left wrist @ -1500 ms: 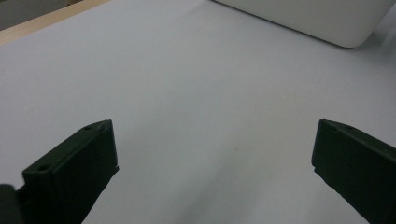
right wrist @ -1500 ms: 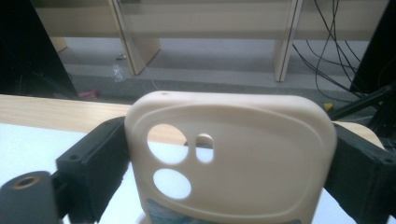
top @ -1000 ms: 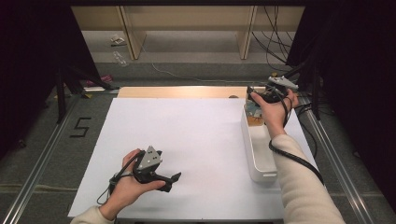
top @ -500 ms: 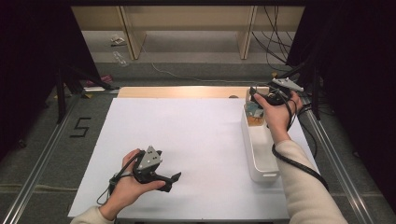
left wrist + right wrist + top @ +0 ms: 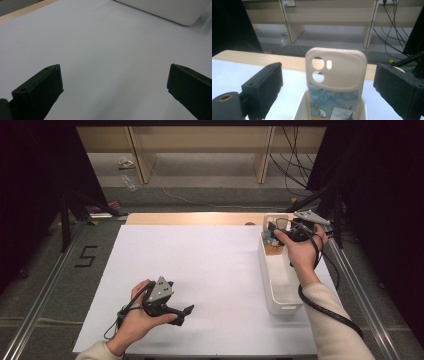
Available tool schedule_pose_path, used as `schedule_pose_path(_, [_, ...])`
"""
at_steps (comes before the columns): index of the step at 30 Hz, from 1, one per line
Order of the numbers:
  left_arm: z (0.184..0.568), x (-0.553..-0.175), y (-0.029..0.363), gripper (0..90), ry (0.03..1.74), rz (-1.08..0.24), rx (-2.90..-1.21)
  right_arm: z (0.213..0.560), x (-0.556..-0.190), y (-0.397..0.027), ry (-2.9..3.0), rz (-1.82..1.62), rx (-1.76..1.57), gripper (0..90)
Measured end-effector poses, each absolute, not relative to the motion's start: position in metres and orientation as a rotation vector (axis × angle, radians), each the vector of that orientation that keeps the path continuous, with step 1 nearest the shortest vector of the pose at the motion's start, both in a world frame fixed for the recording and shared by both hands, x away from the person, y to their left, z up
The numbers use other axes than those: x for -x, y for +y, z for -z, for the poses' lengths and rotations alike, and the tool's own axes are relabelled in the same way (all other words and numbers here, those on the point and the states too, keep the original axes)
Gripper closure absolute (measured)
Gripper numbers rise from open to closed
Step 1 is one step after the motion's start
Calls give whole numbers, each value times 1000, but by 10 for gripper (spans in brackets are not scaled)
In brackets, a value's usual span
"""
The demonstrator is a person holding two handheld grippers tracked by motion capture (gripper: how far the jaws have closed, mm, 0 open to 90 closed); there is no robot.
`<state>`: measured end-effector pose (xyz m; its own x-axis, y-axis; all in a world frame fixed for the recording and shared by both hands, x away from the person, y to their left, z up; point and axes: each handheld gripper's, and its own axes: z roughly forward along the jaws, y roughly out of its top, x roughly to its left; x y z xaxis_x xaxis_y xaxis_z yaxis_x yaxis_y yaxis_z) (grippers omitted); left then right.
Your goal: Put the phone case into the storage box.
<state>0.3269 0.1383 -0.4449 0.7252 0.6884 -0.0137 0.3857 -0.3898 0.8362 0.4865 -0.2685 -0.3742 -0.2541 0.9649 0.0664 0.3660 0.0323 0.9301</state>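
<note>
High view: right hand reaches fwd along table's right edge, forearm slanting from 5 o'clock toward 1 o'clock, wrist straight, right gripper (image 5: 274, 231) aimed left over far end of white bin (image 5: 280, 285). Phone case (image 5: 335, 82), cream w/ camera cut-outs and printed picture, stands upright in bin's far end, leaning on end wall; in right gripper view it sits between the jaws, which have just been closing, pads not touching it, i.e. open. Left hand (image 5: 137, 315) rests at 7 o'clock on white sheet (image 5: 200, 265), palm down; left gripper (image 5: 186, 315) points to 3 o'clock, jaws spread wide, nothing between.
</note>
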Motion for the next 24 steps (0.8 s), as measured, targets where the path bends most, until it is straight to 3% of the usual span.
schedule_pose_path(24, [445, -327, 138, 0, 817, -425, -2025, 376, -438, -283, 1814, -1269, -1268, 154])
